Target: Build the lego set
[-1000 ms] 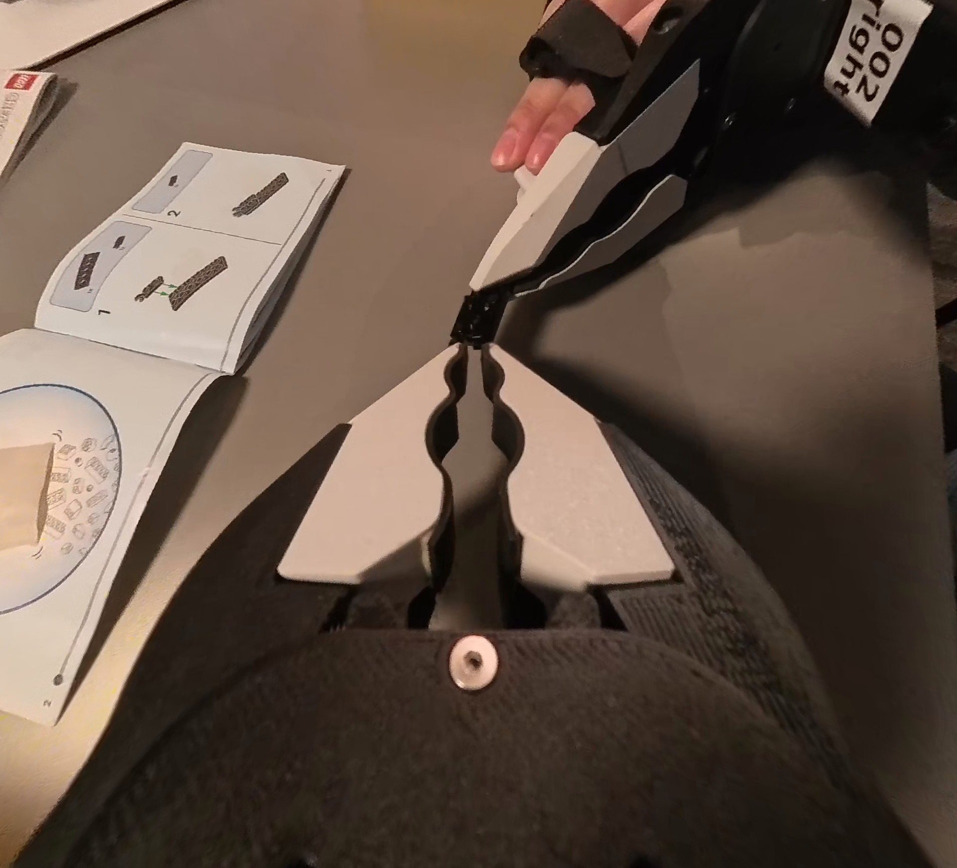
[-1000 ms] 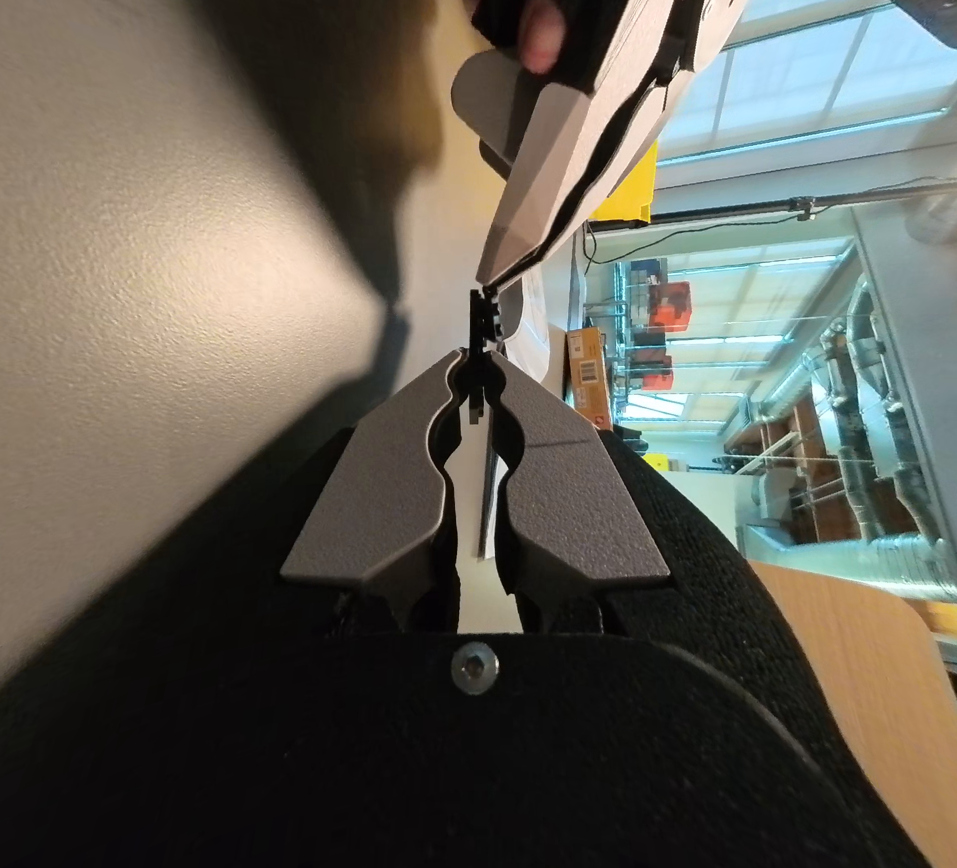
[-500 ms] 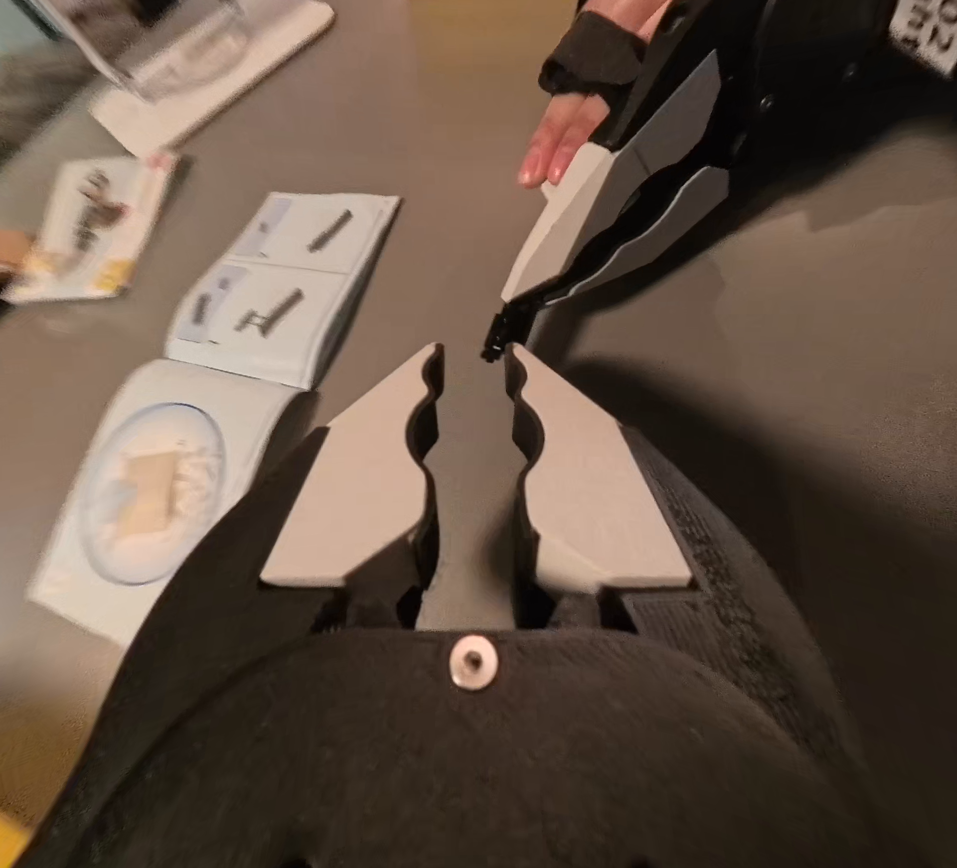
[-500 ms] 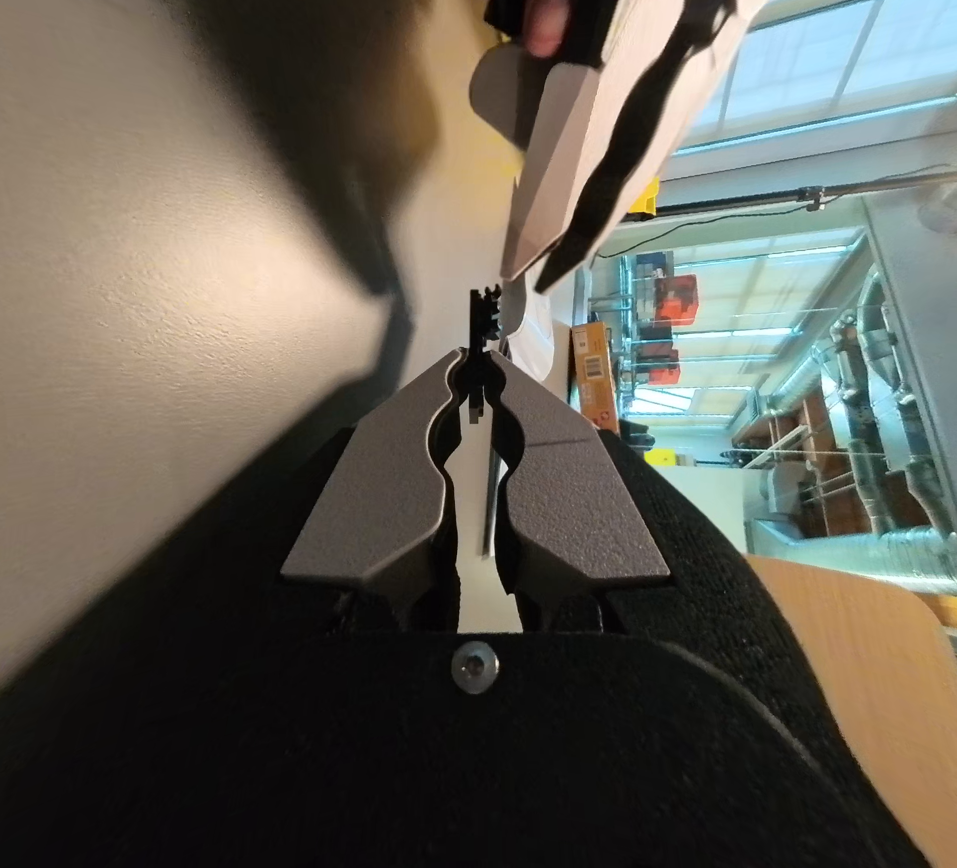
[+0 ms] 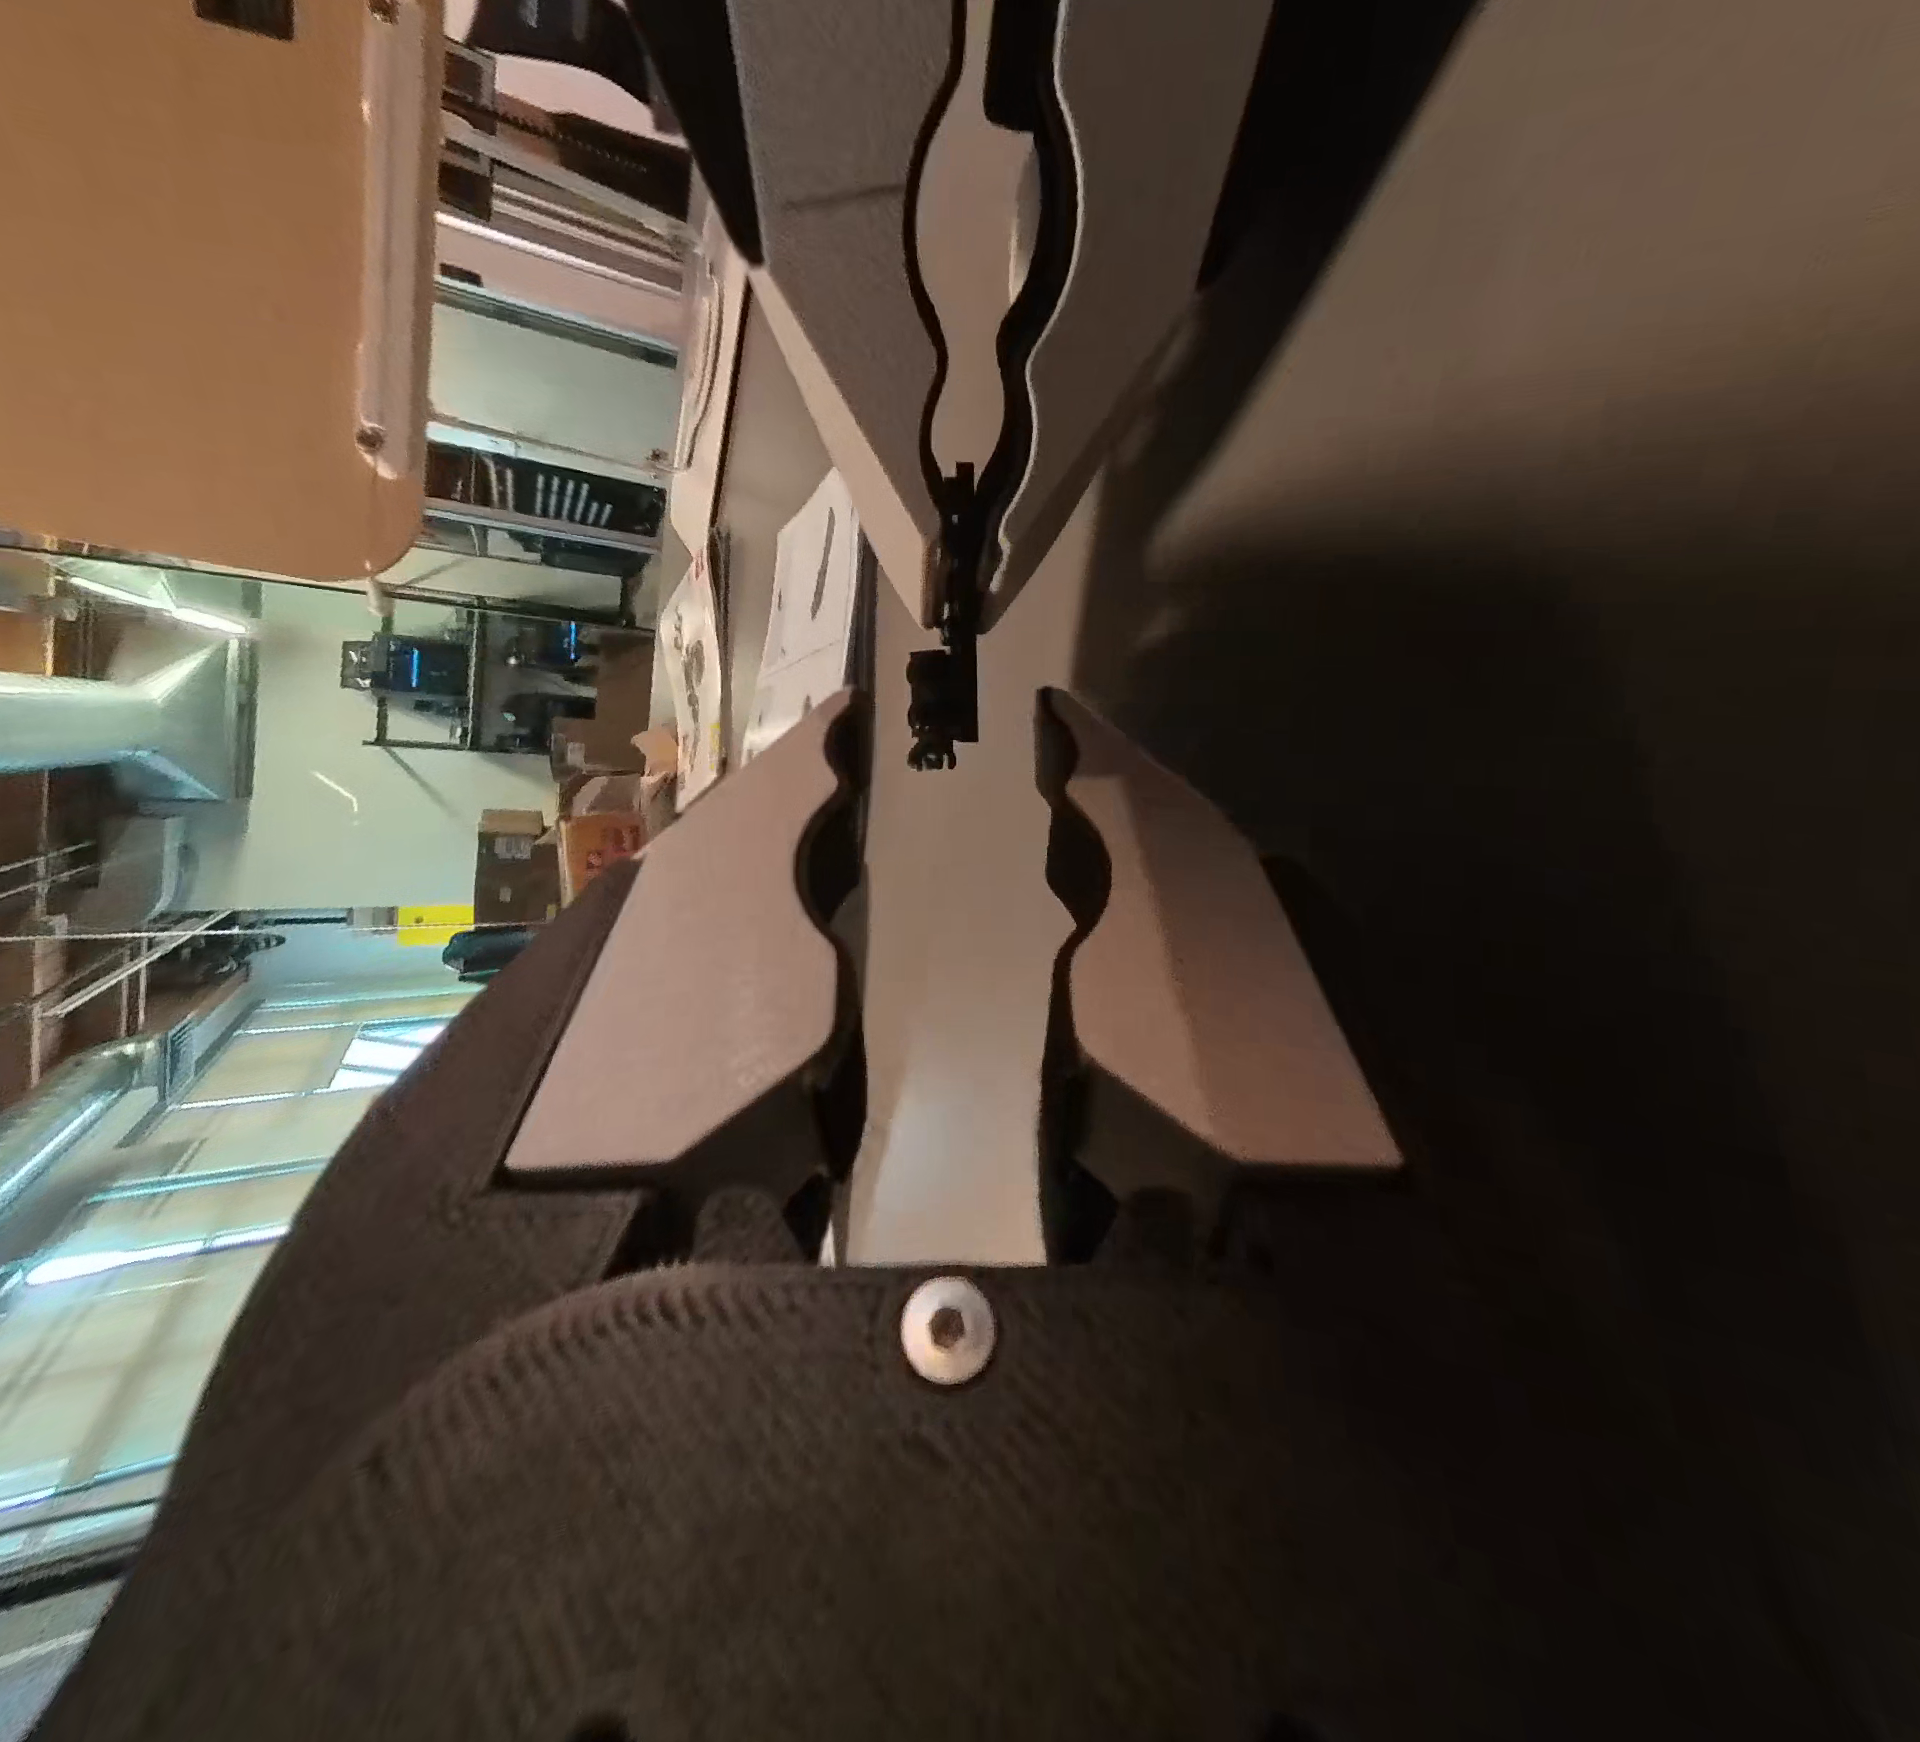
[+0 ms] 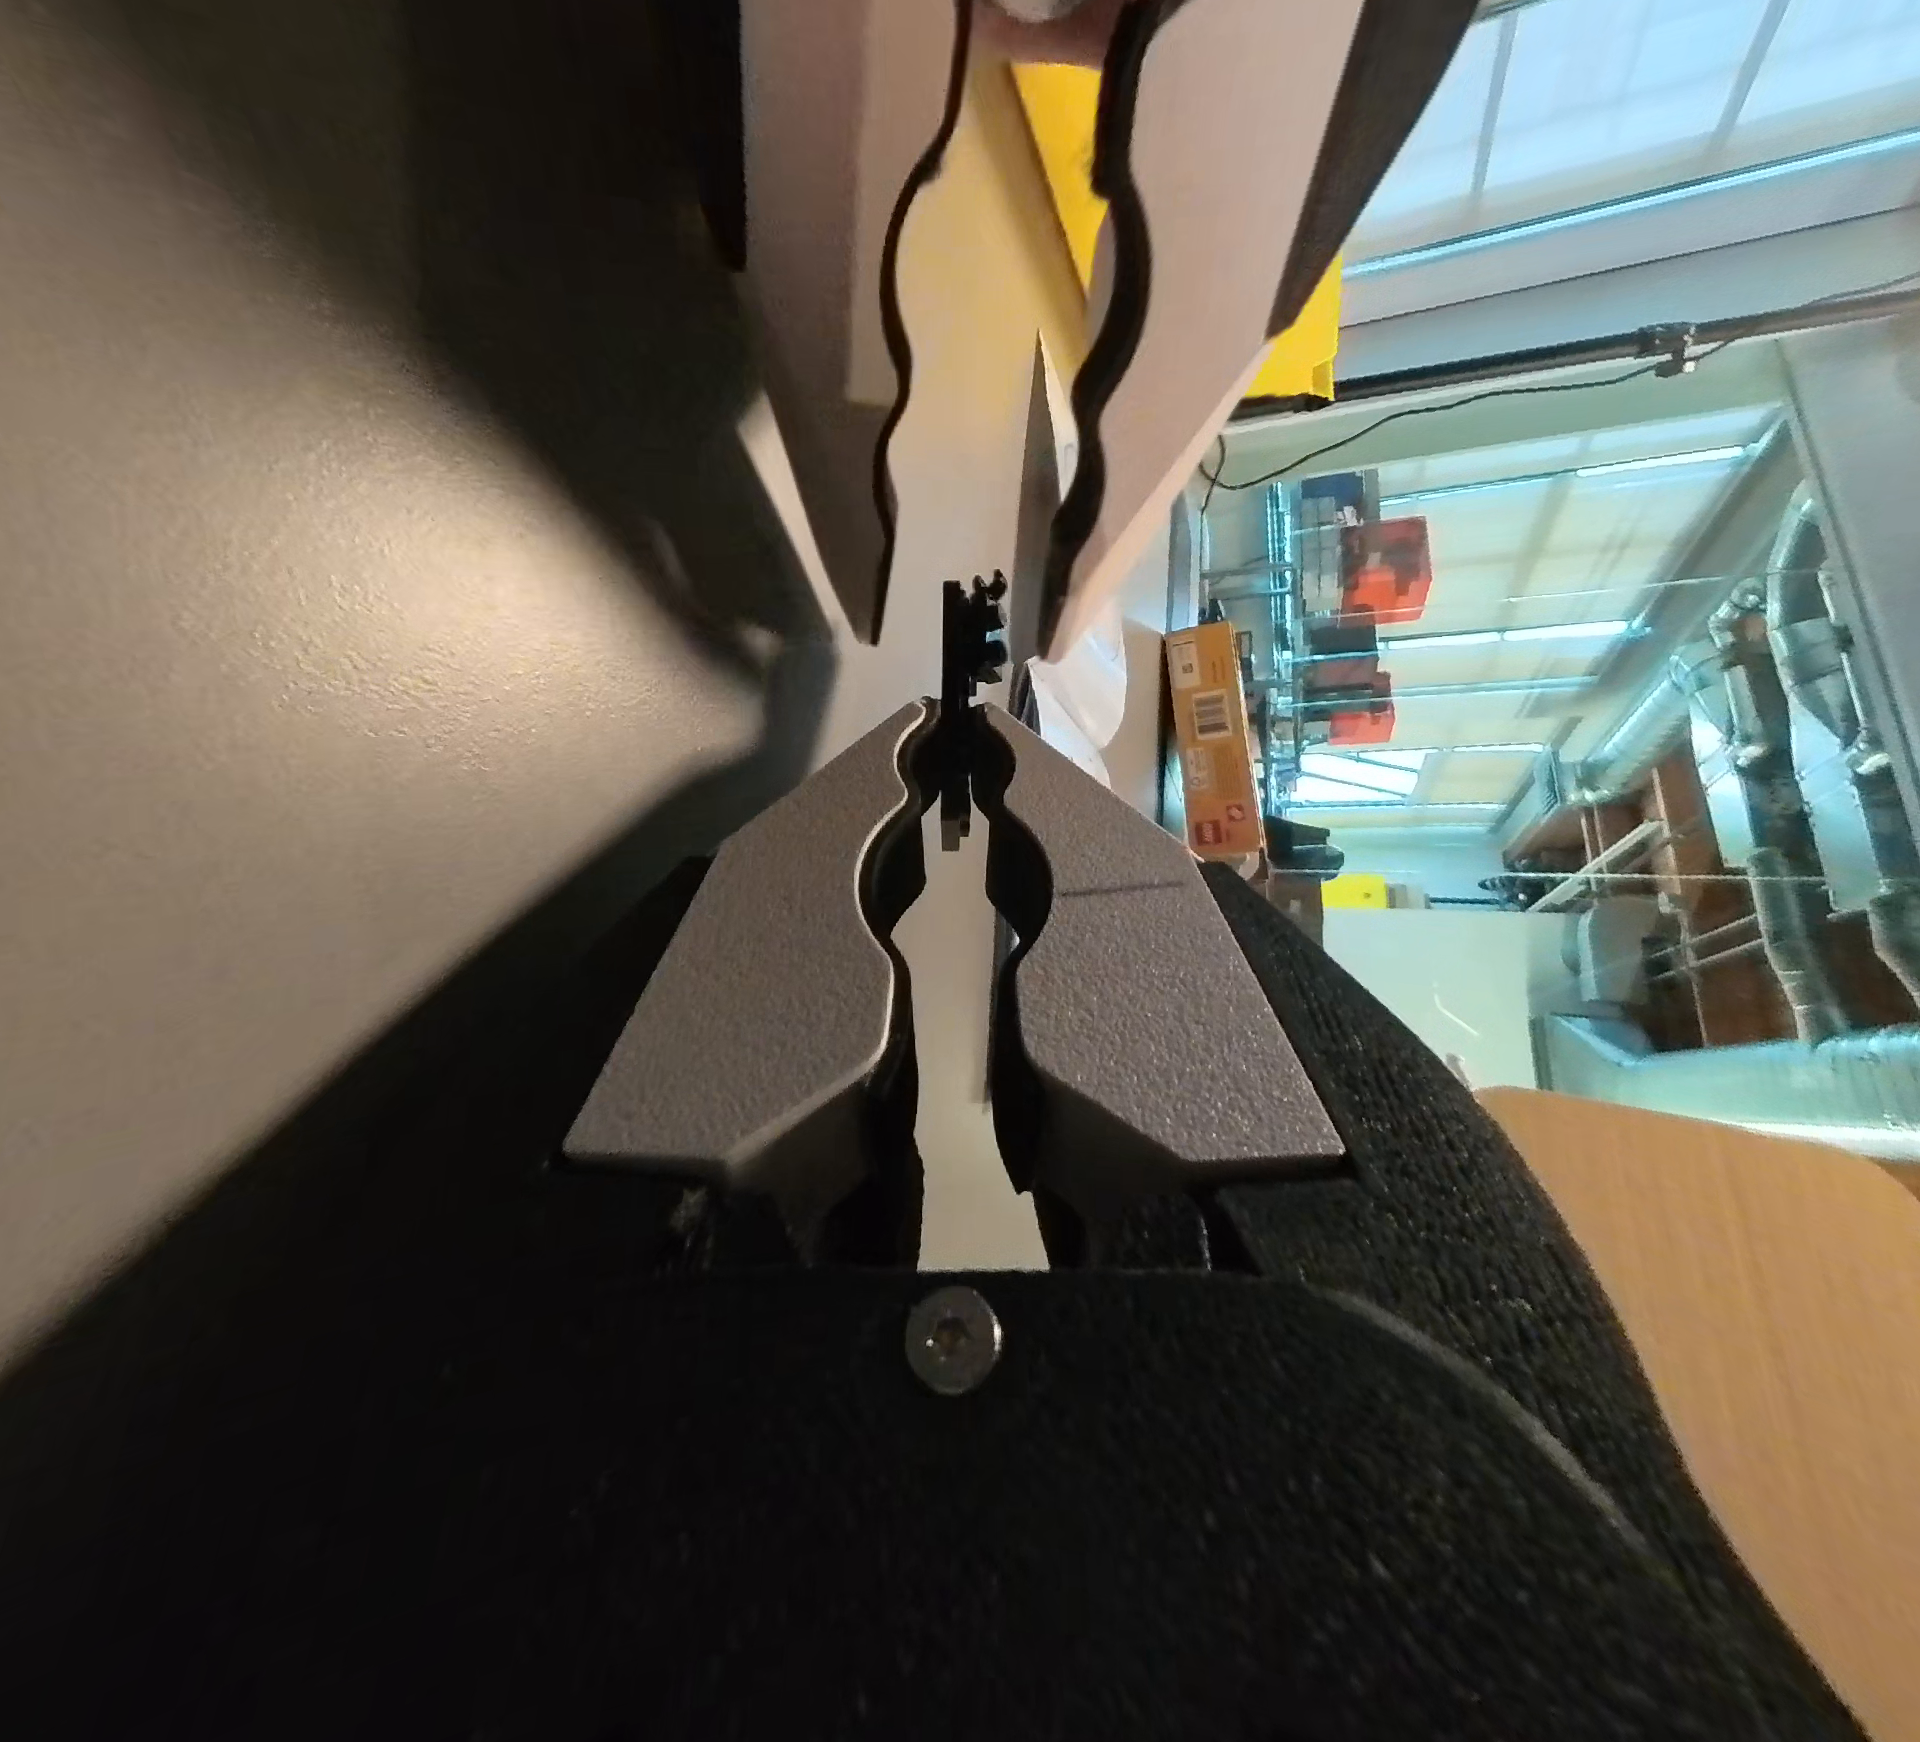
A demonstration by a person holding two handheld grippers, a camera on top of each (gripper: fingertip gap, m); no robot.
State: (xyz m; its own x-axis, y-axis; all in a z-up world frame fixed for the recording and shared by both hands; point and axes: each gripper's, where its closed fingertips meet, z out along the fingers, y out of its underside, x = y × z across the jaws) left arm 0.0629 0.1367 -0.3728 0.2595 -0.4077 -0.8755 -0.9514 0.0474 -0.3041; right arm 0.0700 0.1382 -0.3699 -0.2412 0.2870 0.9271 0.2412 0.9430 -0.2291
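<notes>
Early in the build: one small assembly in hand

The right gripper (image 6: 954, 716) pinches the black lego piece (image 6: 966, 643); at twelve o'clock, the left gripper (image 5: 948, 713) gapes wide, empty. Most building remains.

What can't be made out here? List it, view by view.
- Left wrist view: black lego piece, its upper part hidden between the shut right tool; shape too small and dark to read.
- Right wrist view: the piece's lower end sunk between the fingers.
- Both views: loose bricks, out of frame.
</notes>
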